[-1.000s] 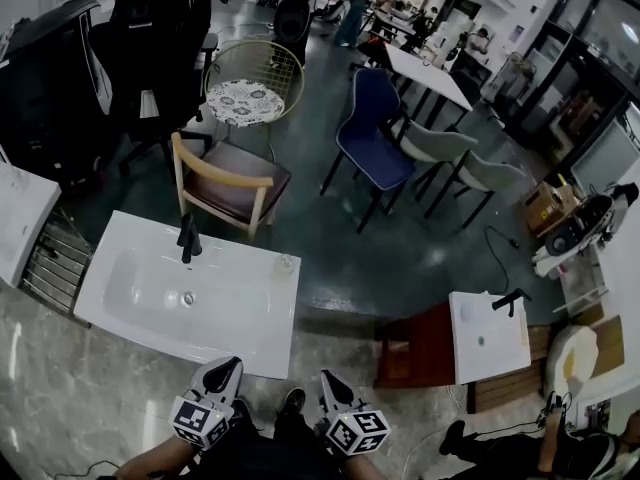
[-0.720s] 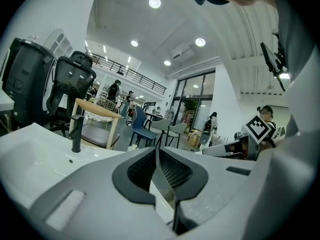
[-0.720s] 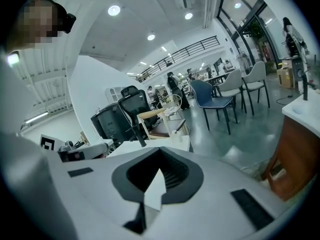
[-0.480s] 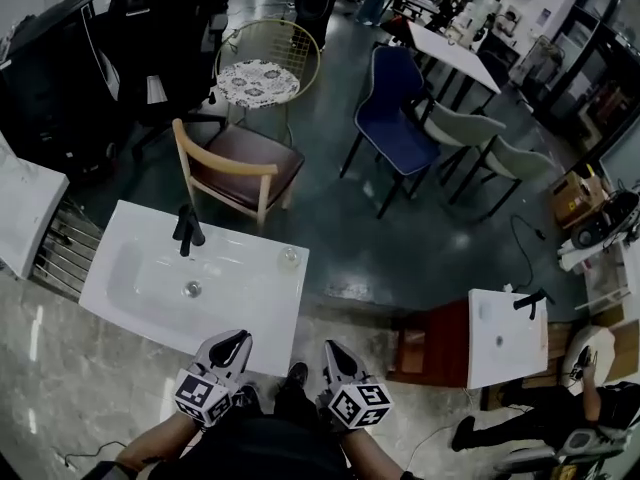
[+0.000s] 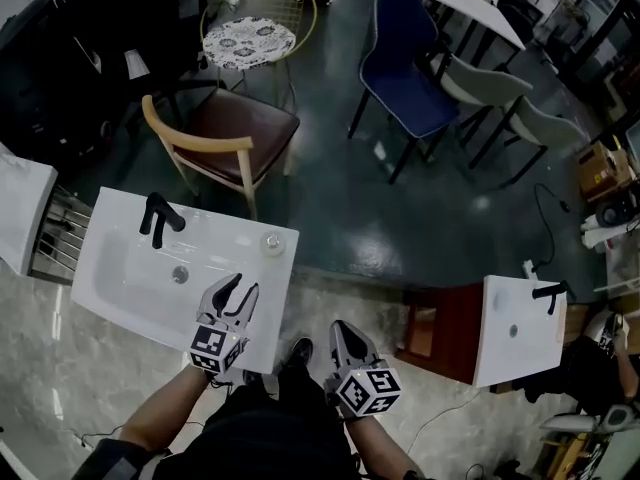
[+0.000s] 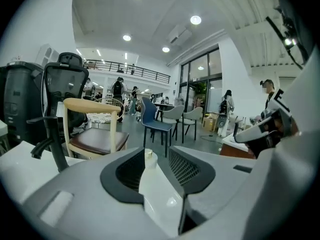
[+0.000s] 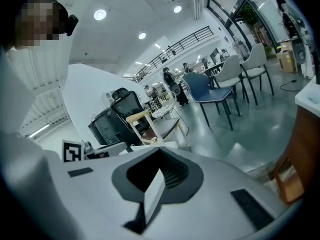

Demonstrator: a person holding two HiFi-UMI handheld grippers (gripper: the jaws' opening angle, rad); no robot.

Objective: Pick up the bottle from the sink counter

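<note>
Left tongs (image 5: 237, 290) are opening over the front of the white sink surface (image 5: 268, 306), with nothing clamped between them. The right tongs (image 5: 343, 336) are pressed together and empty, just off the surface's front edge. Straight ahead of the left tongs and clear of them, the small bottle (image 5: 271, 242) stands upright near the far right corner. The black faucet (image 5: 158, 216) sits back left.

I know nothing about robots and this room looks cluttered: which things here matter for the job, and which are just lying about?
For the job: bottle; sink counter; left tongs, opening, nothing between them yet.
Just lying about: black tap; wooden chair; blue chair; second sink.
</note>
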